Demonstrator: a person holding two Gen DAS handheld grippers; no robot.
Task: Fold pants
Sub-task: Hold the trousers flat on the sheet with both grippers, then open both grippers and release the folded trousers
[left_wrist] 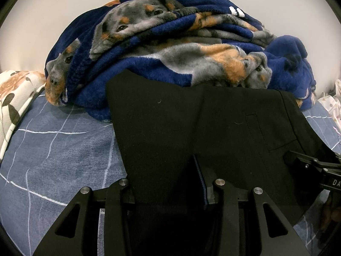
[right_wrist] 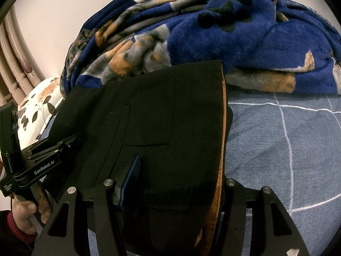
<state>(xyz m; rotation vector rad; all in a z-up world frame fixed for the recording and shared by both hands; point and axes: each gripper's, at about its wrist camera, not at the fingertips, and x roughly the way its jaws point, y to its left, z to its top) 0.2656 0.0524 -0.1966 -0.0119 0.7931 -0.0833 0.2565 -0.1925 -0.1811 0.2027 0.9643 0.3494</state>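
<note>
- The pants point(left_wrist: 191, 128) are black and lie folded on a bed, on a blue-grey sheet point(left_wrist: 53, 149) with thin white lines.
- Their far edge touches a heap of blue blanket point(left_wrist: 170, 49) printed with grey and orange dogs; the blanket lies behind them, against a pale wall.
- The left gripper point(left_wrist: 168, 183) has a thick fold of the pants between its two fingers. The cloth fills the gap, and the blue pad of one finger point(left_wrist: 202, 183) presses on the fabric, so the jaws are closed on the pants.
- The right gripper point(right_wrist: 170, 183) also has pants cloth between its fingers. One blue ribbed pad point(right_wrist: 132, 177) lies against the black cloth; the other finger is mostly hidden behind the folded edge. The jaws grip the pants.
- In the right view an orange-brown lining point(right_wrist: 222, 140) runs along the right edge of the pants, down toward the gripper.
- A stitched pocket outline point(left_wrist: 270, 132) shows on the top layer of the pants.
- Each gripper appears at the side of the other camera's picture, so both are on the near edge of the pants, near each other.
- In the right view a hand point(right_wrist: 27, 211) with a red cuff holds the handle of the left gripper.
- A pillow point(left_wrist: 17, 93) with a leaf print lies at the left of the bed, beside the blanket.
- A curtain point(right_wrist: 15, 59) hangs at the far left in the right view.
</note>
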